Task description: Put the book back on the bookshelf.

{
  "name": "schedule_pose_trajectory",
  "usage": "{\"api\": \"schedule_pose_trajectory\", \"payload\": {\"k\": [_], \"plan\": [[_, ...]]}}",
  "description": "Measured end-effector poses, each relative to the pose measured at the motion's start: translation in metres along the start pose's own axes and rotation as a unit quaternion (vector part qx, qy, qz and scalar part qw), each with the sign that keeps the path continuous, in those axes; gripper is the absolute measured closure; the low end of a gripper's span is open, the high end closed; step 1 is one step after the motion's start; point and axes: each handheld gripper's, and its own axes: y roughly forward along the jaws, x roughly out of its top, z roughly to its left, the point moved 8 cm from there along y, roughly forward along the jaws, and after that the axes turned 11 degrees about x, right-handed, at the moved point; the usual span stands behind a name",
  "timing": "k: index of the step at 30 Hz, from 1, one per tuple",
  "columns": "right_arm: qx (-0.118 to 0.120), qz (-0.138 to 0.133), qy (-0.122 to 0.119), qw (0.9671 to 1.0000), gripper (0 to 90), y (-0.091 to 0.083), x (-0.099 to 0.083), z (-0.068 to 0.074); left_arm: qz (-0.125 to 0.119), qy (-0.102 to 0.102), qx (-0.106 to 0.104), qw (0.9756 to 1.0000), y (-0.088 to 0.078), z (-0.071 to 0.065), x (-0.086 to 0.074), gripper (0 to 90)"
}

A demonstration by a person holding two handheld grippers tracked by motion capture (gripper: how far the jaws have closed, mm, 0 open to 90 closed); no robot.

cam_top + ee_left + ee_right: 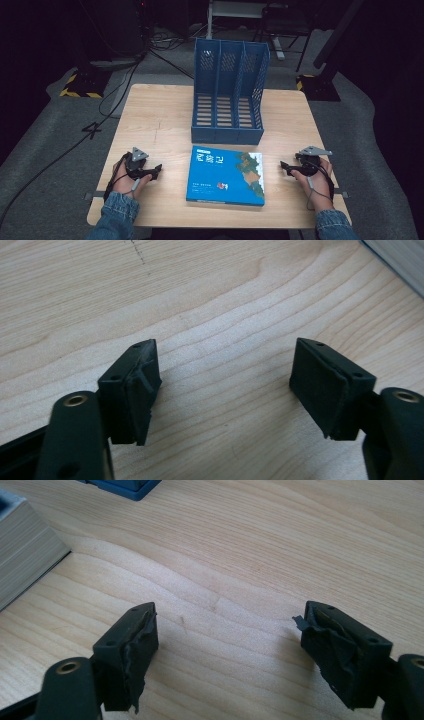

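Observation:
A blue book with a map-like cover lies flat near the front middle of the wooden table. Behind it stands a blue three-slot file rack, open toward me. My left gripper rests on the table left of the book, open, with bare wood between its pads. My right gripper sits right of the book, also open and holding nothing. The book's page edge lies at the left of the right gripper view, and its corner at the top right of the left gripper view.
The rack's blue base corner lies at the top of the right gripper view. Bare wood lies on both sides of the book and the rack. Cables and stand feet lie on the dark floor beyond the table's far edge.

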Motion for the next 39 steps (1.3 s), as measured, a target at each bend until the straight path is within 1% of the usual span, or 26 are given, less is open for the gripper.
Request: {"api": "schedule_pose_trajectory", "payload": {"k": [2, 5, 7, 8, 9, 10, 12, 13, 15, 17, 18, 20, 21, 24, 28, 29, 30, 31, 32, 34, 35, 36, 38, 39], "plan": [[0.0, 0.0, 0.0, 1.0, 23.4, 0.0, 0.0, 0.0, 0.001, -0.004, -0.004, 1.0, -0.003, -0.001, 0.003, 29.7], [0.0, 0.0, 0.001, 1.0, 23.4, 0.0, 0.0, 0.0, -0.011, -0.004, -0.01, 0.9999, -0.01, -0.005, 0.013, 30.7], [0.0, 0.0, 0.001, 1.0, 23.4, 0.0, 0.0, 0.0, -0.017, -0.001, -0.017, 0.9997, -0.015, -0.01, 0.019, 31.2], [0.0, 0.0, 0.001, 1.0, 23.4, 0.0, 0.0, 0.0, -0.017, -0.001, -0.017, 0.9997, -0.015, -0.01, 0.019, 31.8], [0.0, 0.001, 0.0, 1.0, 23.5, 0.0, 0.0, 0.0, -0.021, 0.005, -0.023, 0.9995, -0.019, -0.016, 0.024, 32.3], [0.0, 0.001, 0.0, 1.0, 23.5, 0.0, 0.0, 0.0, -0.021, 0.005, -0.023, 0.9995, -0.019, -0.016, 0.024, 33.2], [0.0, 0.0, -0.003, 1.0, 24.2, 0.0, 0.0, 0.0, -0.031, 0.007, -0.042, 0.9986, -0.022, -0.024, 0.031, 33.9], [0.0, 0.0, -0.002, 1.0, 25.1, -0.001, 0.0, 0.001, -0.035, 0.002, -0.05, 0.9981, -0.023, -0.028, 0.033, 33.9], [0.001, -0.001, -0.002, 1.0, 26.1, -0.001, -0.001, 0.003, -0.039, 0.005, -0.068, 0.9969, -0.025, -0.036, 0.037, 33.9], [0.005, 0.012, 0.0, 0.9999, 27.7, -0.003, -0.001, 0.007, -0.039, 0.01, -0.088, 0.9954, -0.025, -0.046, 0.041, 34.7], [0.009, 0.018, -0.007, 0.9998, 27.6, -0.006, 0.0, 0.013, -0.038, 0.009, -0.096, 0.9947, -0.026, -0.05, 0.042, 35.4], [0.02, 0.017, -0.017, 0.9995, 26.6, -0.008, 0.004, 0.022, -0.035, 0.007, -0.112, 0.9931, -0.026, -0.059, 0.045, 35.4], [0.028, 0.016, -0.021, 0.9993, 26.2, -0.01, 0.007, 0.029, -0.036, 0.009, -0.117, 0.9924, -0.025, -0.063, 0.046, 35.4], [0.05, 0.023, -0.039, 0.9977, 25.8, -0.012, 0.012, 0.05, -0.03, 0.003, -0.135, 0.9905, -0.024, -0.074, 0.05, 35.7], [0.077, 0.031, -0.061, 0.9947, 25.4, -0.014, 0.015, 0.077, -0.026, 0.011, -0.138, 0.99, -0.02, -0.085, 0.054, 35.7], [0.08, 0.032, -0.064, 0.9942, 25.2, -0.014, 0.015, 0.081, -0.029, 0.015, -0.136, 0.9902, -0.019, -0.088, 0.056, 35.7], [0.088, 0.036, -0.067, 0.9932, 25.2, -0.014, 0.015, 0.088, -0.038, 0.028, -0.131, 0.9903, -0.017, -0.091, 0.057, 35.4], [0.094, 0.036, -0.071, 0.9923, 25.1, -0.015, 0.015, 0.095, -0.045, 0.031, -0.127, 0.9904, -0.015, -0.093, 0.059, 35.5], [0.099, 0.037, -0.074, 0.9916, 25.0, -0.015, 0.015, 0.1, -0.042, 0.031, -0.129, 0.9903, -0.015, -0.095, 0.059, 36.0], [0.109, 0.035, -0.08, 0.9902, 24.7, -0.016, 0.017, 0.11, -0.046, 0.025, -0.138, 0.989, -0.012, -0.098, 0.06, 36.1], [0.115, 0.034, -0.084, 0.9893, 24.5, -0.016, 0.018, 0.115, -0.034, 0.018, -0.144, 0.9888, -0.011, -0.099, 0.058, 36.1], [0.123, 0.033, -0.085, 0.9882, 24.5, -0.015, 0.018, 0.12, -0.024, 0.014, -0.151, 0.9881, -0.01, -0.101, 0.057, 36.2], [0.135, 0.035, -0.094, 0.9857, 24.1, -0.014, 0.019, 0.132, -0.021, 0.016, -0.158, 0.9871, -0.008, -0.104, 0.056, 36.9], [0.14, 0.035, -0.097, 0.9848, 24.1, -0.014, 0.019, 0.136, -0.013, 0.017, -0.162, 0.9866, -0.007, -0.105, 0.054, 36.9]]}}
